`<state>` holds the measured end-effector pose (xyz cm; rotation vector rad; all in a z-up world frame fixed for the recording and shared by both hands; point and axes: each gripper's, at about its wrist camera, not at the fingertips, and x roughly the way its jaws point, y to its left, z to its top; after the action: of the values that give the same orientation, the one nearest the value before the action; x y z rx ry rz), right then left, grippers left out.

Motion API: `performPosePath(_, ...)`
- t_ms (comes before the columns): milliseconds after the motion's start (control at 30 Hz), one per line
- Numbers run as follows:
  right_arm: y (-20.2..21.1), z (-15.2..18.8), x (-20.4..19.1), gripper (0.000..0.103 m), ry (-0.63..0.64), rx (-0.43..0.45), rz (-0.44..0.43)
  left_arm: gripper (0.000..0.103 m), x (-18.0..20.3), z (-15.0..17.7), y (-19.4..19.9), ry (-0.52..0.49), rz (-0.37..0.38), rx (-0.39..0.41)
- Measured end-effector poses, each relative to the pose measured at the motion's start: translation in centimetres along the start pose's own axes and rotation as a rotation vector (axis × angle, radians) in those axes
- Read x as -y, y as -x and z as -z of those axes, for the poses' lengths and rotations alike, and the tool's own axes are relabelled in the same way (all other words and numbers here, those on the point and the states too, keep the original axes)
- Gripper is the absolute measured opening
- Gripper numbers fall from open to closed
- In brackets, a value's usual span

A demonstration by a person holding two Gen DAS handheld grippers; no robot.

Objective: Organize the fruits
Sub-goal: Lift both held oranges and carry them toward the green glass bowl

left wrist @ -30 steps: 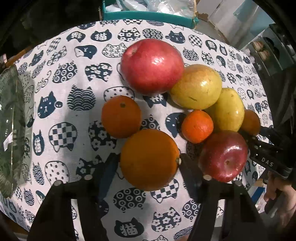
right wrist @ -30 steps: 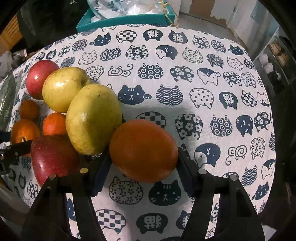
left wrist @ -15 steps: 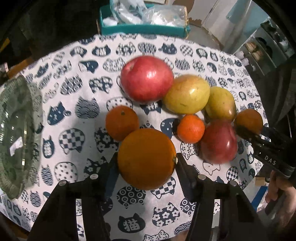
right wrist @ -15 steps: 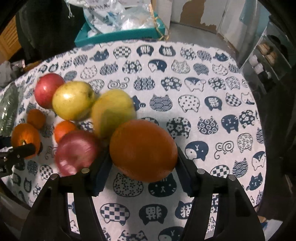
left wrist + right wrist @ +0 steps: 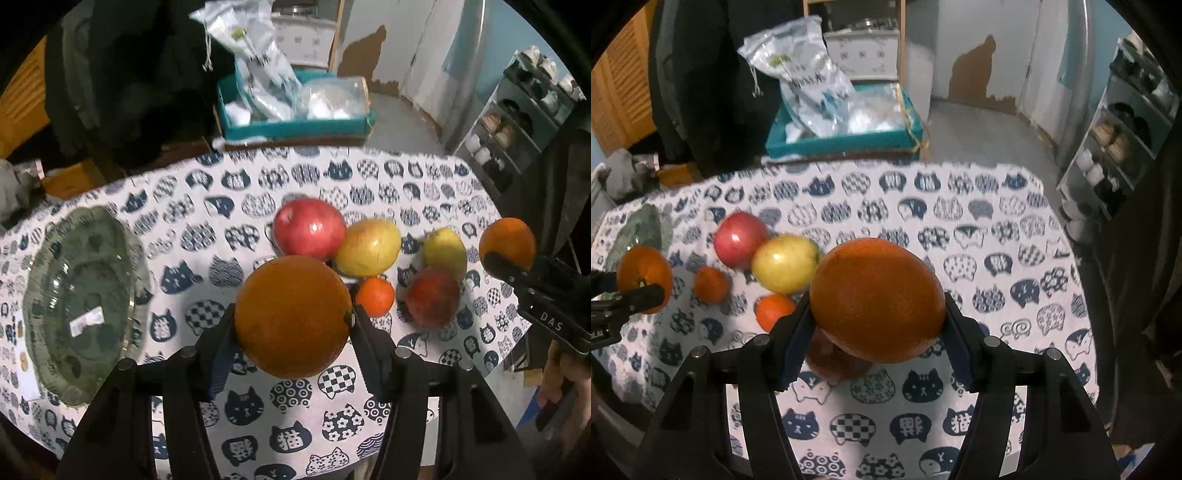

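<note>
each tongs (image 5: 291, 325) (image 5: 877, 325) grip an orange (image 5: 293, 316) (image 5: 877, 301); carry both level to the glass plate (image 5: 48, 258), lower gently, then release.

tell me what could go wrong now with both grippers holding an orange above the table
1. Each orange is round and pinched only at its sides, so a jolt could let one slip and drop onto the fruit below.
2. The red apple and yellow apples sit loose and touching on the tablecloth; a knock could roll them off.
3. The glass plate lies near the table edge.
</note>
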<state>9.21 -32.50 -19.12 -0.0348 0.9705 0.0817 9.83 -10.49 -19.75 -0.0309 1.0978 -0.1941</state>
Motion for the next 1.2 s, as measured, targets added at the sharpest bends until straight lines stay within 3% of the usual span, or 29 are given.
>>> performPosePath(700, 7.4, -3.5, -4.0, 0.064, 0.036, 0.220, -0.046, 0.060, -2.5, -1.3, 8.9, -0.012, -0.074, 0.221)
performPosePath(1200, 9.8, -5.7, -9.2, 0.064, 0.102, 0.291, -0.120, 0.060, -5.9, -1.5, 12.5, 0.026, -0.122, 0.308)
